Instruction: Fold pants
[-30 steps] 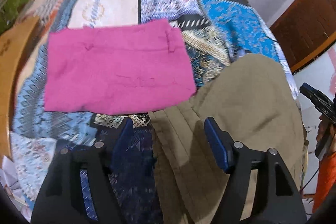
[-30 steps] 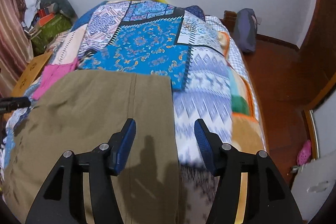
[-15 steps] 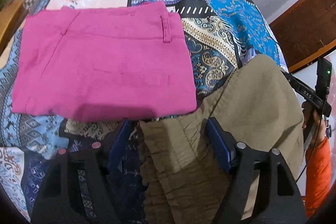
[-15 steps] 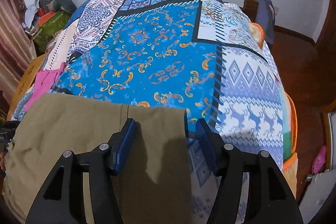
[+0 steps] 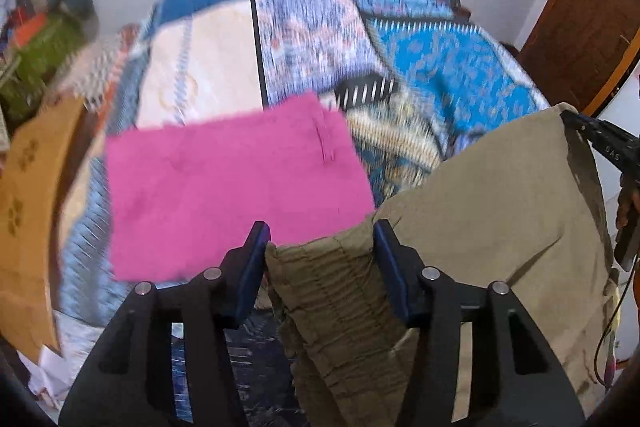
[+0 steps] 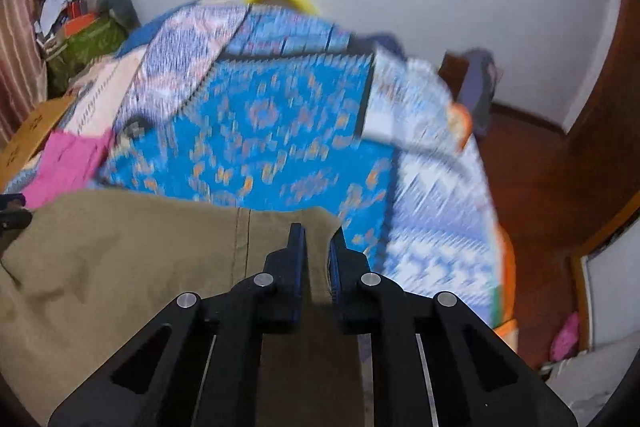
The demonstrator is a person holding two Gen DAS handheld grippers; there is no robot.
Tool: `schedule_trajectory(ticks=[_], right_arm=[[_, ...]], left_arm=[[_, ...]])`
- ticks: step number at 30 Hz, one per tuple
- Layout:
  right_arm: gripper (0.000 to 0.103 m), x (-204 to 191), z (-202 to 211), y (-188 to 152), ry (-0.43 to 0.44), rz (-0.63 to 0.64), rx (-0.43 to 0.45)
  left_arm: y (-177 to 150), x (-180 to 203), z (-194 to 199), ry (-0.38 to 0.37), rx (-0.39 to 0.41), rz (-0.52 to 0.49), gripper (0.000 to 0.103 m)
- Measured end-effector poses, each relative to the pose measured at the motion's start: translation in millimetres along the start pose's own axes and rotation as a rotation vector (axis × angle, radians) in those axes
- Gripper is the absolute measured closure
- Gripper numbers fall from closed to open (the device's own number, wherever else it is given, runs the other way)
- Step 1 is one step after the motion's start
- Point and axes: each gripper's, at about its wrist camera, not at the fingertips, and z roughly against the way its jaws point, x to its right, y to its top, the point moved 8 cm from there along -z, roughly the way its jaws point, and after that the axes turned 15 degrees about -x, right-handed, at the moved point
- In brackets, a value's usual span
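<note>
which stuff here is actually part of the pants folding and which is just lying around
In the job:
- khaki pants, being handled
- left gripper, fingers around the gathered waistband
- right gripper, closed on the pants' edge
- pink pants, already folded on the patchwork bedspread

Lying about:
- cardboard box
- green bag
- pink slipper on the floor

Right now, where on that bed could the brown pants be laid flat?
The bright blue quilt panel, bordered by the pink folded pants on its left and the white-blue patch toward the bed's right edge, looks bare. The near left is crowded: the pink pants lie beside the khaki pants.
</note>
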Motion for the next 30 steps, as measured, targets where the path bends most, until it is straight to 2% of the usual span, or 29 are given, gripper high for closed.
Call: schedule_trajectory(ticks=[5, 11, 16, 21, 30], right_arm=[[0.093, -0.5, 56.0, 14.2, -0.02, 0.005, 0.09], [0.093, 2.5, 115.9, -7.8, 0.026, -0.015, 0.152], [0.093, 0.6, 162.9, -45.3, 0.071, -0.026, 0.19], [0.093, -4.8, 196.1, -92.2, 0.102, -0.033, 0.2], [0.093, -29.3, 210.0, -184.8, 0.159, -0.033, 0.153]], left_arm=[[-0.7, 8.4, 58.8, 0.023, 0.109, -0.028, 0.051], [-25.8, 24.0, 110.4, 0.025, 0.171, -0.082, 0.051], [-63.5, 40.0, 145.7, 0.039, 0.215, -0.126, 0.051], [-105.8, 53.0, 167.4, 0.041, 0.227, -0.16, 0.051], [-189.4, 60.8, 169.3, 0.05, 0.204, -0.215, 0.051]])
